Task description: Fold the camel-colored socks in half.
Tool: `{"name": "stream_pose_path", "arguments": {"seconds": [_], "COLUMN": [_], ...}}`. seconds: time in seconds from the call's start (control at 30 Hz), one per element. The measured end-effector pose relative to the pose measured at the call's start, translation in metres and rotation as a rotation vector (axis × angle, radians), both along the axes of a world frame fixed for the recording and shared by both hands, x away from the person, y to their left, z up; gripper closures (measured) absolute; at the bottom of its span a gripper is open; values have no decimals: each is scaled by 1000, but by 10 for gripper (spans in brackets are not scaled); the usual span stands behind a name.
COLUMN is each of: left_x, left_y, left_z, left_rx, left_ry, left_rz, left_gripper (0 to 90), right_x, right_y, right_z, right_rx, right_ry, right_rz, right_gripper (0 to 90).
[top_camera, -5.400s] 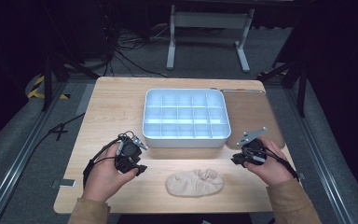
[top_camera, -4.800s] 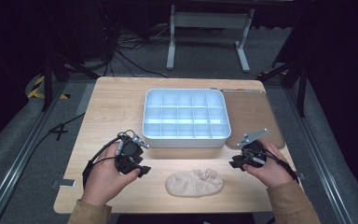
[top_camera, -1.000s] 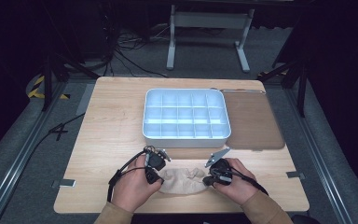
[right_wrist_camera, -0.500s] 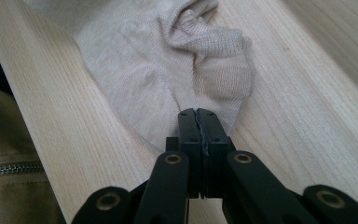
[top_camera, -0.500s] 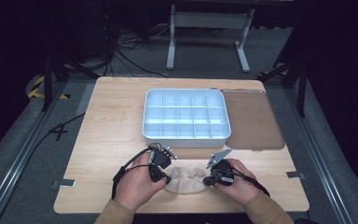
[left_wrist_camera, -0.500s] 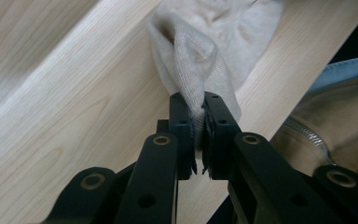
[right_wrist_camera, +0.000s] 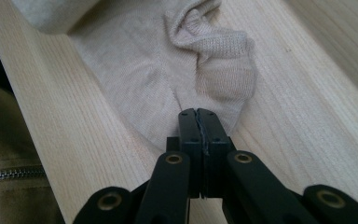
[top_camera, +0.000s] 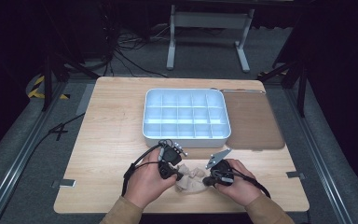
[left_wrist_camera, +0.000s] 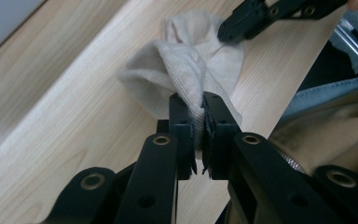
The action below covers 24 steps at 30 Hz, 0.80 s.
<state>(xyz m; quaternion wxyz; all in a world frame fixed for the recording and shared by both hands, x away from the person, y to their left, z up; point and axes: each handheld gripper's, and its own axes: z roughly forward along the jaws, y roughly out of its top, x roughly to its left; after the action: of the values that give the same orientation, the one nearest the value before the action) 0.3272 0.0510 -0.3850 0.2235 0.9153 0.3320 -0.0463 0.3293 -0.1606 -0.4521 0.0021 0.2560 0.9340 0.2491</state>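
Sock (top_camera: 192,179) end lifted (left claw (left_wrist_camera: 197,114) clamped).

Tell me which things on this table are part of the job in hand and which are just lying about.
In use:
- beige sock, on the table
- left gripper, shut on one end of the sock
- right gripper, shut at the sock's other edge

Lying about:
- white compartment tray, nothing visible in it
- brown mat beside the tray
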Motion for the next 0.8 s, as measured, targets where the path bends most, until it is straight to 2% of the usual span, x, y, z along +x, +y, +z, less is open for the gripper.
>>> {"name": "stream_pose_path", "arguments": {"seconds": [0.33, 0.4, 0.53, 0.63, 0.8], "left_x": [5, 8, 13, 16, 19], "left_y": [-22, -29, -36, -40, -41], "left_z": [-7, -12, -20, -28, -35], "left_rx": [-3, 13, 18, 35, 16], "left_ry": [7, 15, 25, 43, 47], "left_rz": [-45, -67, -74, -70, -73], "left_gripper": [835, 834, 832, 829, 827], "right_x": [-2, -2, -3, -6, -8], "right_y": [-2, -3, -5, -5, -5], "right_z": [-1, -2, -3, -3, -3], "right_rx": [16, 28, 41, 43, 34], "right_ry": [-10, -15, -19, -46, -64], "right_rz": [-4, -16, -21, -3, -8], "right_gripper": [900, 900, 900, 900, 900]}}
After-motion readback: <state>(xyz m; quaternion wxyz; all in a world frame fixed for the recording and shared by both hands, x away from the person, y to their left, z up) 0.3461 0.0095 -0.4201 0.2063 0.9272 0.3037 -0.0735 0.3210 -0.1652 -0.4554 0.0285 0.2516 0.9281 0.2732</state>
